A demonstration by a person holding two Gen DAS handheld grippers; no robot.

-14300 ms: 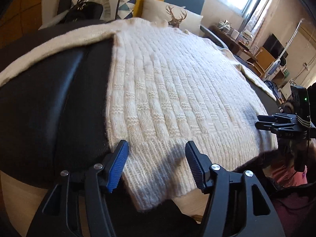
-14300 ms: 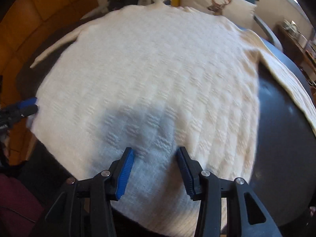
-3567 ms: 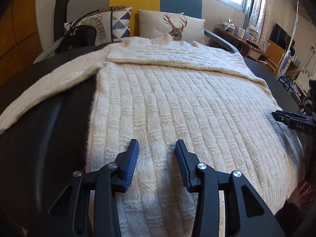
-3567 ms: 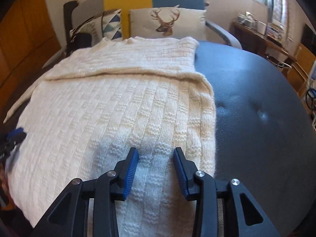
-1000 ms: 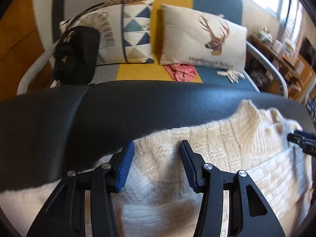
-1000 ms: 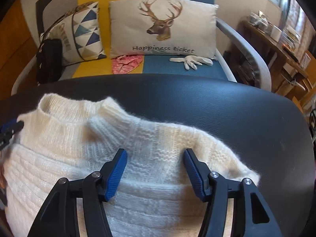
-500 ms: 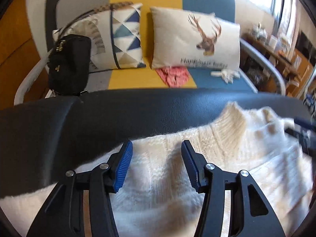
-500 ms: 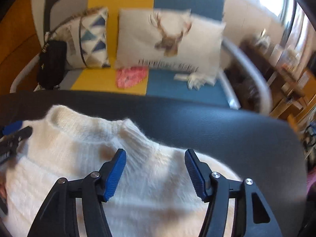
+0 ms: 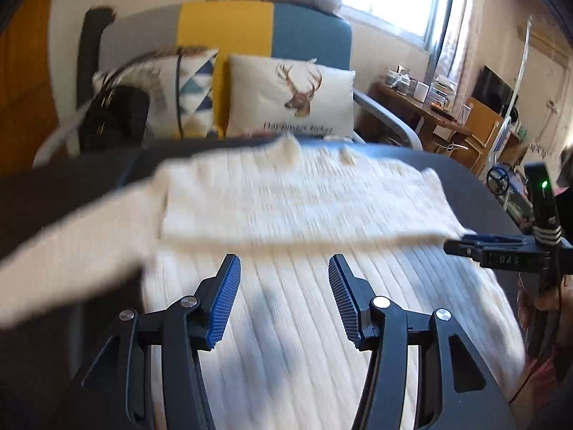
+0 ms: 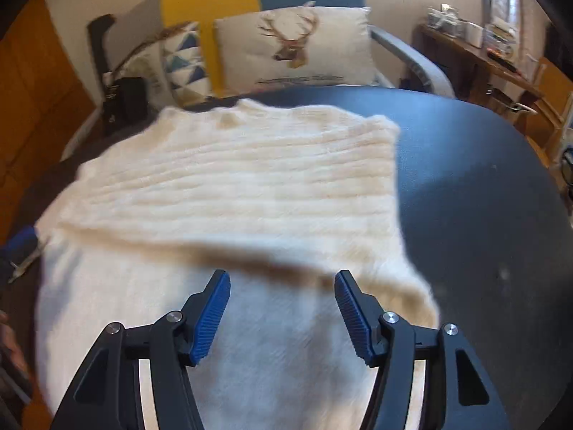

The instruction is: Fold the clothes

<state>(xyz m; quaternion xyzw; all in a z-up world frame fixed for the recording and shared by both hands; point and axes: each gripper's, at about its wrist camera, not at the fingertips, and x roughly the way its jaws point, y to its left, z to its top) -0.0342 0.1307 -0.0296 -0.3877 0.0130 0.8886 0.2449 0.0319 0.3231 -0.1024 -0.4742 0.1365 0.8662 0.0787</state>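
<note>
Behind the dark round tabletop (image 10: 483,186) stands a sofa (image 9: 304,36) with a deer cushion (image 9: 292,98), a triangle-patterned cushion (image 9: 193,82) and a black bag (image 9: 114,118); the cream knitted sweater (image 9: 286,215) lies spread on the tabletop, its far part folded over the body, one sleeve (image 9: 71,236) stretching out to the left; the left tongs (image 9: 283,294) hover over the knit with jaws apart, gripping nothing; the right tongs (image 10: 283,308) likewise stand open and empty above the sweater near its right edge.
</note>
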